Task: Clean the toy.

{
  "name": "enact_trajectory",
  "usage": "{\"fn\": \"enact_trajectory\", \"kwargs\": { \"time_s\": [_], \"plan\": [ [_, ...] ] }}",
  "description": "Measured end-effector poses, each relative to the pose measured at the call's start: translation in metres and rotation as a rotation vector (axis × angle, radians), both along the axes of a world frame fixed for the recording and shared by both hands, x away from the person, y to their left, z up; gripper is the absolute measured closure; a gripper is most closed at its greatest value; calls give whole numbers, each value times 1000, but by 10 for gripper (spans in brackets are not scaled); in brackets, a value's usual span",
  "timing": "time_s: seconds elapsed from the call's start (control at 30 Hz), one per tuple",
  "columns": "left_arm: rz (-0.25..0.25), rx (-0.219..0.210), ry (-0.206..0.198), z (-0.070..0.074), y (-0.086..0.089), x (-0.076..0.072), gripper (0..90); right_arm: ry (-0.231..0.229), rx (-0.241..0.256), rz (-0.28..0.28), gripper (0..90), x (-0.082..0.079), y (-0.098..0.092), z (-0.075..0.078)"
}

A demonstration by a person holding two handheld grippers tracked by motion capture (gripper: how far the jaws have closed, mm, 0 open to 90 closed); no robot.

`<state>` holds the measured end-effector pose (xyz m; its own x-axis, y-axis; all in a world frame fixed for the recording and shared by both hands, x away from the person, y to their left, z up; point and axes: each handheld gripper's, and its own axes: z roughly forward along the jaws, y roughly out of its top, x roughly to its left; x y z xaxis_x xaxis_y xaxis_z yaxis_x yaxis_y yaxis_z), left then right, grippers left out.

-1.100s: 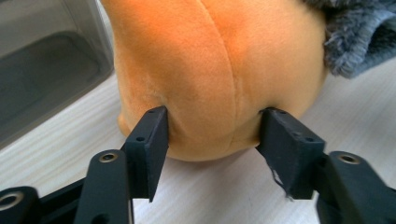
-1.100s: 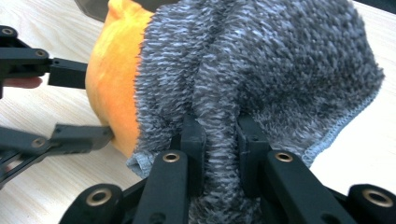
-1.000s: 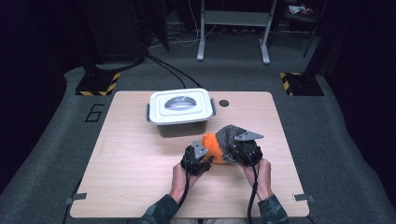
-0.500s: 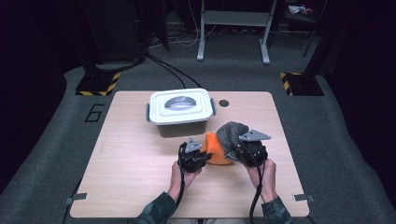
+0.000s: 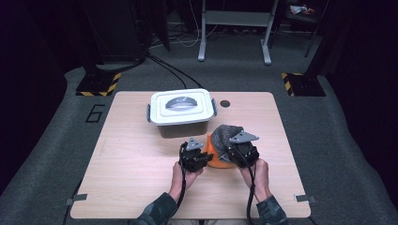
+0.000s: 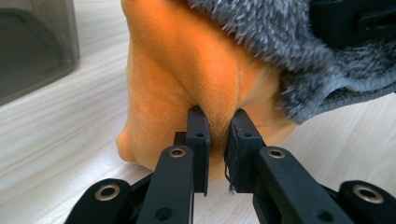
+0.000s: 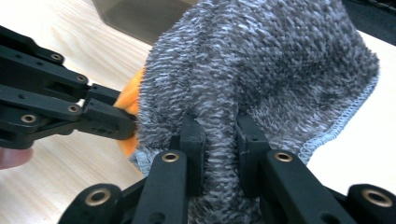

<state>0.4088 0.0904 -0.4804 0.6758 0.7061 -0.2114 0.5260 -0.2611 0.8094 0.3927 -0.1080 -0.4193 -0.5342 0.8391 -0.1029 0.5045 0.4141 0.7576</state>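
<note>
Between both grippers, the orange cloth (image 6: pixel 187 70) lies bunched, axis unclear.

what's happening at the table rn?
A person works two handheld grippers on a soft bundle. The left gripper is pinched on the orange cloth; the right gripper is pinched on the grey towel draped over it. Both sit on the table, just in front of a lidded white box, which nothing is touching.
</note>
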Motion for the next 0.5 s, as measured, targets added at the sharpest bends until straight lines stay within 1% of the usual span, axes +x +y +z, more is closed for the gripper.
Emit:
{"fn": "enact_trajectory", "kwargs": {
  "time_s": [0.03,0.1,0.13,0.17,0.2,0.33,0.5],
  "plan": [
    [2,4,-7,0,-1,0,809,2,-4,-2,765,1,-1,0],
    [4,6,-1,0,-1,1,807,0,-2,-10,765,2,-4,-1],
    [10,6,-5,0,-1,2,806,-3,-9,-6,765,2,-5,-1],
    [10,8,-3,-1,-1,2,804,2,-4,-21,765,3,-8,-2],
    [10,14,0,0,0,2,804,1,-6,-23,764,3,-11,-3],
    [16,25,-7,-1,-1,3,801,21,5,-66,764,6,-22,-7],
    [19,16,-1,-2,0,4,801,50,6,-113,764,12,-38,-18]
  ]
}}
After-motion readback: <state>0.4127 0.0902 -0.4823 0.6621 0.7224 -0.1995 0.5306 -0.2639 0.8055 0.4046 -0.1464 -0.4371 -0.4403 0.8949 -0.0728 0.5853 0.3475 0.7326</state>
